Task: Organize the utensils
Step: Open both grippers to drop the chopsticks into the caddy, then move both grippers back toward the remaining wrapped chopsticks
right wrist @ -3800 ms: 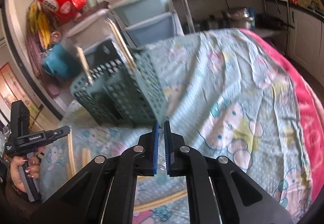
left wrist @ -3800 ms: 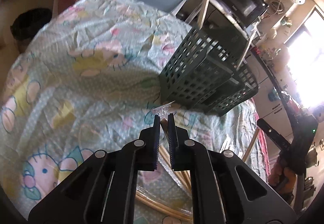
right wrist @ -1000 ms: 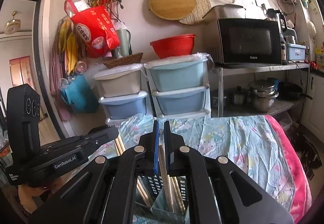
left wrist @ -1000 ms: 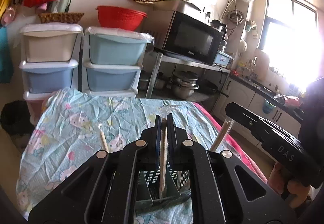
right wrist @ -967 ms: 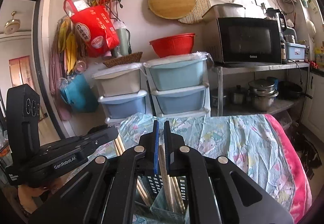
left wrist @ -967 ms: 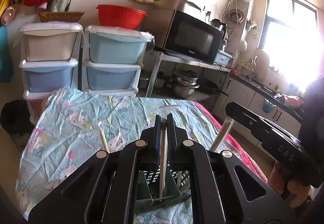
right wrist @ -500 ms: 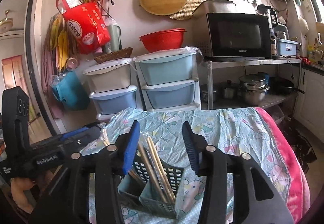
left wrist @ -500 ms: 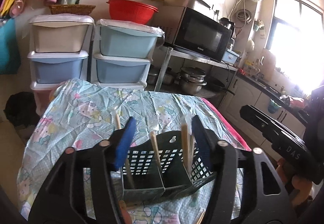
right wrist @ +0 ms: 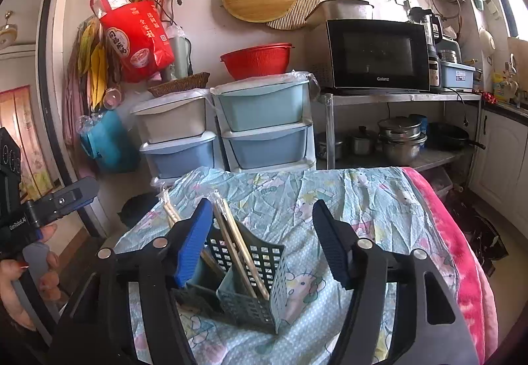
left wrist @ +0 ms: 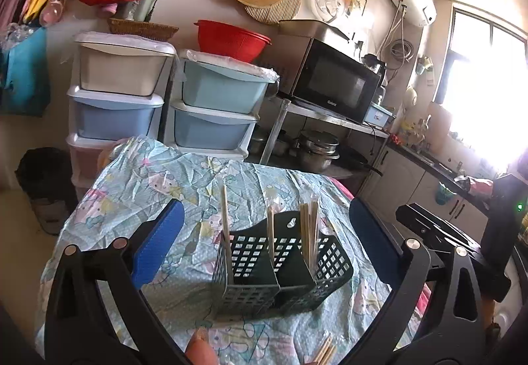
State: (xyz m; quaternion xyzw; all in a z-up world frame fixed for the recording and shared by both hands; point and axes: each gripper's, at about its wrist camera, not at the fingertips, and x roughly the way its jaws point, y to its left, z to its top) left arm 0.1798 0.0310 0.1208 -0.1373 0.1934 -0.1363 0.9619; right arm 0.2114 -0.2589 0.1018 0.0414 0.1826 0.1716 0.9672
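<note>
A dark green perforated utensil basket (left wrist: 250, 266) stands on the cartoon-print tablecloth (left wrist: 138, 187). Wrapped wooden chopsticks (left wrist: 308, 226) stand upright in its compartments. My left gripper (left wrist: 266, 210) hovers just behind and above the basket, its jaws opening wide and its pads touching nothing. In the right wrist view the basket (right wrist: 274, 269) holds leaning chopsticks (right wrist: 237, 243) below my right gripper (right wrist: 262, 210), whose jaws are also opening and hold nothing. Each gripper shows in the other's view: the right gripper (left wrist: 439, 233) and the left gripper (right wrist: 56, 203), gripped by a hand (right wrist: 13, 266).
Loose chopsticks (left wrist: 325, 351) lie on the cloth near the front edge. Stacked plastic drawers (right wrist: 264, 127), a microwave (right wrist: 376, 55) on a metal rack with pots (right wrist: 399, 140), and a black bin (left wrist: 43, 173) stand behind the table. A pink blanket (right wrist: 462, 249) edges the table's right side.
Both grippers went from shut on chopsticks to open. The chopsticks now stand in the basket, and both grippers have drawn back from it a little.
</note>
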